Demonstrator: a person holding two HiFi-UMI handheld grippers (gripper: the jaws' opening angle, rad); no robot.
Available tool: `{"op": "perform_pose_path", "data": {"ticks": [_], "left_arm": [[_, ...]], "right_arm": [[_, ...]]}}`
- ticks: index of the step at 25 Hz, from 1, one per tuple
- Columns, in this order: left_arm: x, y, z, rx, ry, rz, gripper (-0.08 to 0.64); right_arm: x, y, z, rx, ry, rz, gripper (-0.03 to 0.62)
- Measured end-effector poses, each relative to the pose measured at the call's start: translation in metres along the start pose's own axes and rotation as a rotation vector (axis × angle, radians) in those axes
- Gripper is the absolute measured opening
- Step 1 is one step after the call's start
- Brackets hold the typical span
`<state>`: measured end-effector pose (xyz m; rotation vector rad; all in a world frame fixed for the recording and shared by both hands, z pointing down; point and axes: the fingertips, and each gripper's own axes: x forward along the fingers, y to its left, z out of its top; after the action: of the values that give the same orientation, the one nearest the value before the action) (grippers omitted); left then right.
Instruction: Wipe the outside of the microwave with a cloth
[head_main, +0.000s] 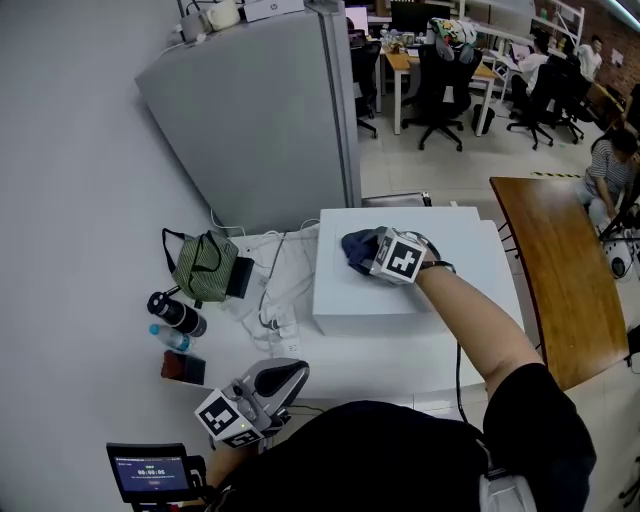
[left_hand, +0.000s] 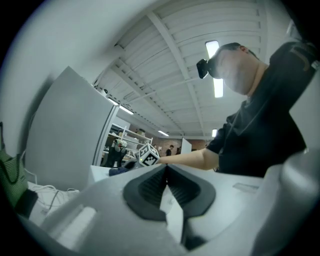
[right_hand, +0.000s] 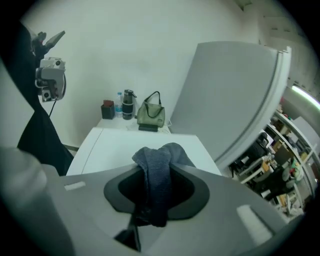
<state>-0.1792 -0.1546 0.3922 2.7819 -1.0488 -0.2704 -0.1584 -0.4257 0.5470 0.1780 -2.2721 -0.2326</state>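
Note:
A white microwave (head_main: 470, 270) stands on a white table (head_main: 380, 365). My right gripper (head_main: 372, 255) rests on the microwave's top near its back left, shut on a dark blue cloth (head_main: 358, 246). In the right gripper view the cloth (right_hand: 159, 187) hangs bunched between the jaws of the right gripper (right_hand: 156, 167), over the white top (right_hand: 115, 145). My left gripper (head_main: 290, 372) is held low near my body, off the microwave. In the left gripper view the left gripper (left_hand: 166, 170) points up toward the microwave (left_hand: 100, 172), pads together with nothing between them.
Left of the microwave lie a green bag (head_main: 203, 265), a black bottle (head_main: 176, 313), a water bottle (head_main: 170, 337), a dark red box (head_main: 184, 368) and white cables (head_main: 275, 290). A tall grey cabinet (head_main: 260, 110) stands behind. A wooden table (head_main: 555, 270) is at the right.

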Motion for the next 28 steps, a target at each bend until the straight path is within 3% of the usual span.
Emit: {"op": "perform_pose_path", "data": {"ticks": [6, 8, 10, 13, 17, 21, 25, 28], "left_arm": [[0.076, -0.042, -0.006, -0.013, -0.002, -0.101, 0.005], [0.091, -0.052, -0.007, -0.023, -0.003, -0.121, 0.005], [0.097, -0.056, -0.007, -0.029, -0.005, -0.124, 0.003], [0.084, -0.053, -0.011, -0.025, -0.004, -0.104, 0.005], [0.035, -0.043, -0.003, 0.001, -0.02, -0.048, 0.005], [-0.023, -0.024, 0.008, 0.012, -0.03, -0.019, 0.005], [-0.06, -0.007, 0.002, 0.0, -0.008, -0.005, 0.005], [-0.054, -0.011, 0.003, -0.006, -0.01, -0.013, 0.005]], "right_arm": [[-0.155, -0.053, -0.197, 0.179, 0.113, -0.18, 0.095], [-0.188, -0.063, -0.238, 0.219, 0.151, -0.22, 0.095], [-0.201, -0.068, -0.248, 0.216, 0.174, -0.234, 0.095], [-0.181, -0.06, -0.189, 0.161, 0.062, -0.221, 0.095], [-0.094, 0.014, -0.023, -0.036, -0.132, -0.061, 0.095], [0.01, 0.071, 0.081, -0.154, -0.097, 0.015, 0.095], [0.04, 0.071, 0.087, -0.154, -0.053, -0.017, 0.095], [0.006, 0.057, 0.043, -0.146, -0.021, -0.058, 0.095]]}}
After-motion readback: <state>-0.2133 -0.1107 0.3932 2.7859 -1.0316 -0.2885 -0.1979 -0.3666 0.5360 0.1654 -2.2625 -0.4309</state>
